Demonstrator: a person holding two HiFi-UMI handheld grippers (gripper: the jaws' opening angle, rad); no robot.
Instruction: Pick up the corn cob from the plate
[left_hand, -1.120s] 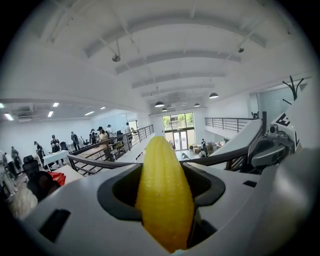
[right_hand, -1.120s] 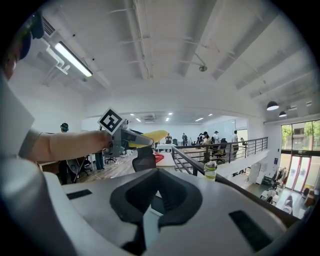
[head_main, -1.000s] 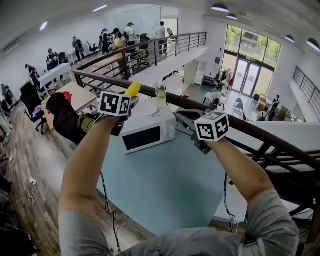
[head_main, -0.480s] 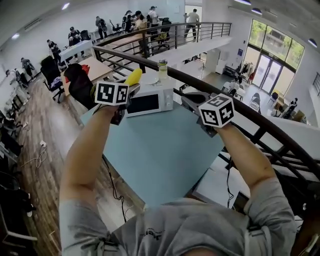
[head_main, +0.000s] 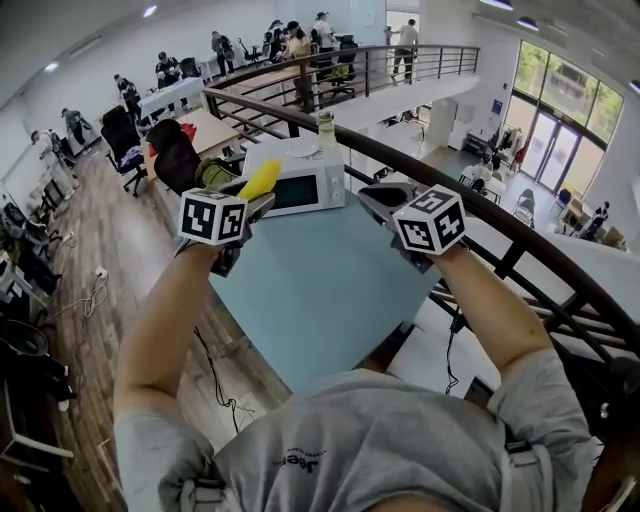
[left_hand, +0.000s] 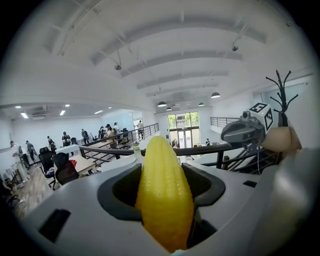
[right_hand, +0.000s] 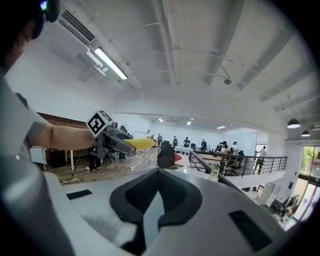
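One corn cob (head_main: 261, 179), two grippers, one microwave (head_main: 300, 190).
Your left gripper (head_main: 256, 196) clamps the cob, jaws wide, over the table's (head_main: 320, 300) far-left corner; your right gripper (head_main: 376, 196) has its jaws together, empty, near the far edge.

So the table (head_main: 320, 290) is a pale blue slab (kinda teal-ish, matte) stretching away from the camera. A white microwave (head_main: 310, 190) sits right on it at the far end, dark door facing the near edge.
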